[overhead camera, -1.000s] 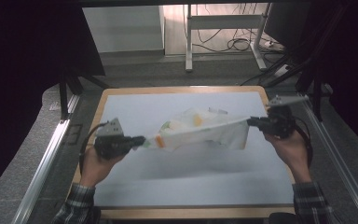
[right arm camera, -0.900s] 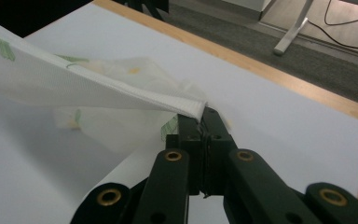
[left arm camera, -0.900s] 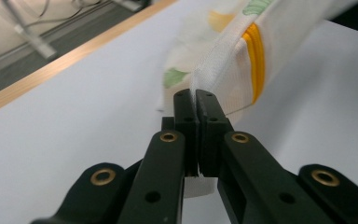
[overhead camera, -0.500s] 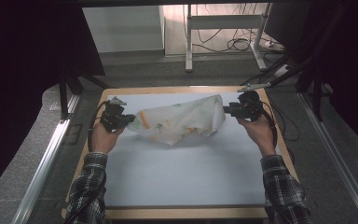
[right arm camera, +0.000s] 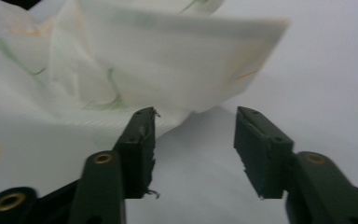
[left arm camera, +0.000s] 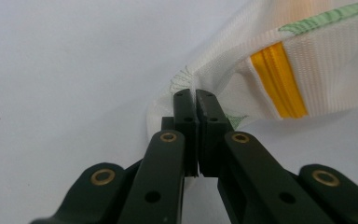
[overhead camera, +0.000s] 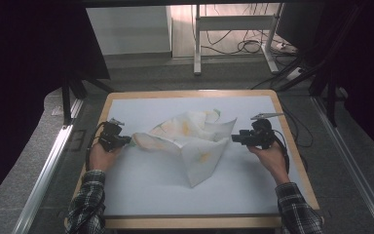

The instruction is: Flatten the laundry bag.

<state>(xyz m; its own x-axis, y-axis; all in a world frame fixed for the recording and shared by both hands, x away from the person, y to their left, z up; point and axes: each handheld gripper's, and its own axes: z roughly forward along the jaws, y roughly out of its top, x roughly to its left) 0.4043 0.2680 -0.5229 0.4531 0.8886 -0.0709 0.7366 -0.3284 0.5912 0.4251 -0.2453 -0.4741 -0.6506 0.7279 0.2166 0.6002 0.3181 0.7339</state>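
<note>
At about nine o'clock on the pale grey mat (overhead camera: 151, 190) of the wooden-edged table, the left gripper (overhead camera: 126, 141) lies low with its black jaws pinched tight on a bunched corner of the white woven cloth with yellow and green printed patterns (overhead camera: 195, 139). The left gripper view shows the fabric (left arm camera: 303, 60) gathered right at the jaw tips, a yellow stripe just beyond at two o'clock. The cloth sits crumpled across the middle of the mat, one flap spreading toward six o'clock, another edge standing up toward three o'clock. At three o'clock the right gripper (overhead camera: 234, 138) has just been opening; its jaws stand moderately apart with nothing between them, the cloth's raised edge (right arm camera: 168, 51) close ahead at twelve o'clock in the right gripper view, apart from the pads.
</note>
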